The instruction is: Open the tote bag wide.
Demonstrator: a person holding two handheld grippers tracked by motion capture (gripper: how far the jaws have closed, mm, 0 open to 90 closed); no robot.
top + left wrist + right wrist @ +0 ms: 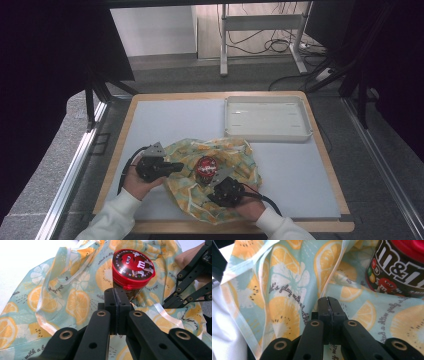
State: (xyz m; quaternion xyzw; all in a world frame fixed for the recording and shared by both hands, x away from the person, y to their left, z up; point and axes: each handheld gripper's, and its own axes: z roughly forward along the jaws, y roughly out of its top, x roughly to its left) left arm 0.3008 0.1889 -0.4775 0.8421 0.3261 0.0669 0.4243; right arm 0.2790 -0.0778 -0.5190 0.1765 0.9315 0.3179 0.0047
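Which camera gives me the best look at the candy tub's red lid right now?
The left gripper view: the candy tub stands just beyond the shut jaws, its whole red lid facing the camera on the fruit-print cloth. The right gripper view crops it to the label at the frame's corner. The high view shows it small and far off.

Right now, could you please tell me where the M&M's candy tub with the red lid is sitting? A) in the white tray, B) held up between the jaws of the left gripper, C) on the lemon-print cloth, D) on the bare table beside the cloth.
C: the M&M's candy tub stands upright on the lemon-print cloth, between the two grippers, while the white tray lies apart, farther back.
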